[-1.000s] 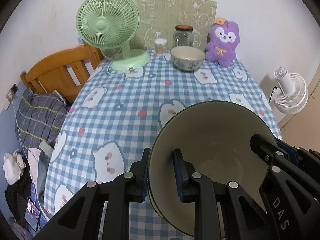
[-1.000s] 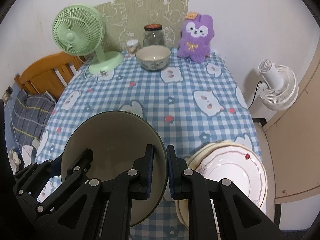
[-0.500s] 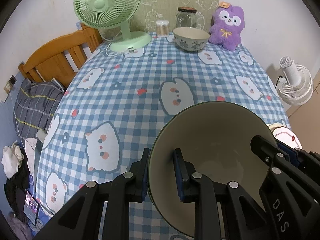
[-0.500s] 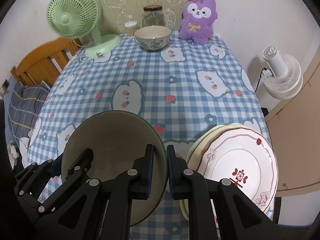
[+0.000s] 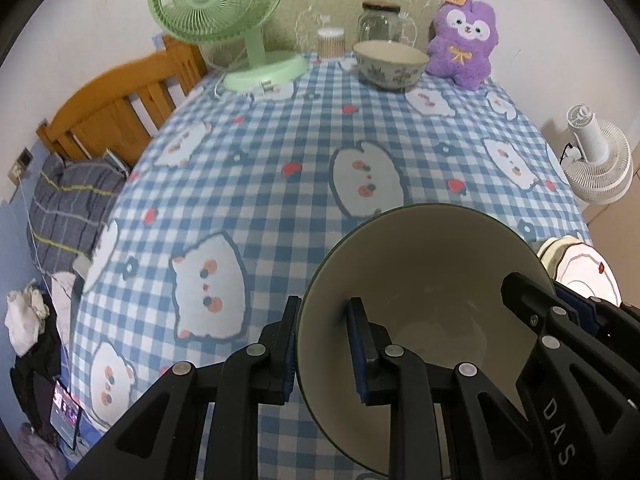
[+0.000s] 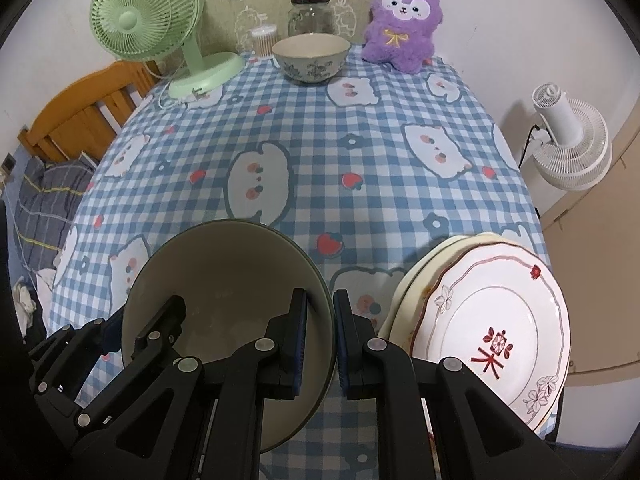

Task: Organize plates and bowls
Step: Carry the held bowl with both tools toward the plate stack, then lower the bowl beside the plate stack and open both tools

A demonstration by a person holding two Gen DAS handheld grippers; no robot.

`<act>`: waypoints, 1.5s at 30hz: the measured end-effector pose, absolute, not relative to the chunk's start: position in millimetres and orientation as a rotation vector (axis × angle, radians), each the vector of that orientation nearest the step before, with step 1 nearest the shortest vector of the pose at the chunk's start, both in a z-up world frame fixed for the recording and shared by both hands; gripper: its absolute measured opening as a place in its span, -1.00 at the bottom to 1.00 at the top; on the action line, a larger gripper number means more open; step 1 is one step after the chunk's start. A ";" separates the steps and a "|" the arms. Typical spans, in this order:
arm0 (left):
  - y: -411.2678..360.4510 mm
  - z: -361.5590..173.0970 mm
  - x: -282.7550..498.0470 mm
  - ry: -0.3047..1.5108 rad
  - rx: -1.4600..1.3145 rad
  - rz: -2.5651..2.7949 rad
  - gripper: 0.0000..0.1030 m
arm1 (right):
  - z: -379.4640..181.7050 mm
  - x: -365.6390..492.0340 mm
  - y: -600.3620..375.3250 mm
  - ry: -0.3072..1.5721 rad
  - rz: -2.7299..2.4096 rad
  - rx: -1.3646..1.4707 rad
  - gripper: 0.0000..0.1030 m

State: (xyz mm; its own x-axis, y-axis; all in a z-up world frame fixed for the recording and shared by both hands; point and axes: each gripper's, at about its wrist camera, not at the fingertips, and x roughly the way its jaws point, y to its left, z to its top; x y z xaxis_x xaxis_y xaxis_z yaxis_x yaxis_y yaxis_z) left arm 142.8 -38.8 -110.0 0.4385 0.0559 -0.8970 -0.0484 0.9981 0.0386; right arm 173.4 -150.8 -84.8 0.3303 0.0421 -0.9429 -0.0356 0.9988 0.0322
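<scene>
The left gripper [image 5: 322, 346] pinches the left rim of the big bowl [image 5: 432, 280], one pad inside, one outside. The right gripper [image 6: 320, 340] clamps the opposite rim the same way. The bowl hangs over the near table edge, probably just clear of the cloth. Beside it on the right sits a stack of plates [image 6: 492, 320]; a small bowl [image 6: 311, 58] waits at the far end. Next likely calls for setting it down level, then easing both grips together.
</scene>
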 end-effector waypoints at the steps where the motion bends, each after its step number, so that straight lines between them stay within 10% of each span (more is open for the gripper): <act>1: -38.6 -112.2 142.3 1.123 0.006 0.064 -0.60 | -87.1 172.8 -150.9 1.237 0.048 0.006 -0.68; 18: -40.1 -121.0 143.8 1.135 -0.008 0.036 -0.60 | -90.7 174.5 -152.3 1.242 0.017 0.021 -0.65; 25: -41.9 -116.0 143.8 1.133 -0.004 0.020 -0.24 | -87.8 175.5 -152.0 1.252 0.030 0.024 -0.63; 30: -37.9 -110.9 141.4 1.134 -0.020 0.032 0.05 | -76.2 171.2 -152.4 1.216 0.040 0.020 0.00; 45: -40.1 -50.0 127.8 1.030 -0.011 0.062 0.61 | -12.2 163.4 -159.8 1.081 0.112 0.040 0.43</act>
State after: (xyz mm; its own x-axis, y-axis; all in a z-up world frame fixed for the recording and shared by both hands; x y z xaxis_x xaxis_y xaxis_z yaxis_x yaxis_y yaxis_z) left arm 127.8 -40.1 -50.0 0.5132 0.0466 -0.8570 -0.0572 0.9982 0.0200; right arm 163.4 -159.8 -12.2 0.4654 0.1108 -0.8781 -0.0719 0.9936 0.0873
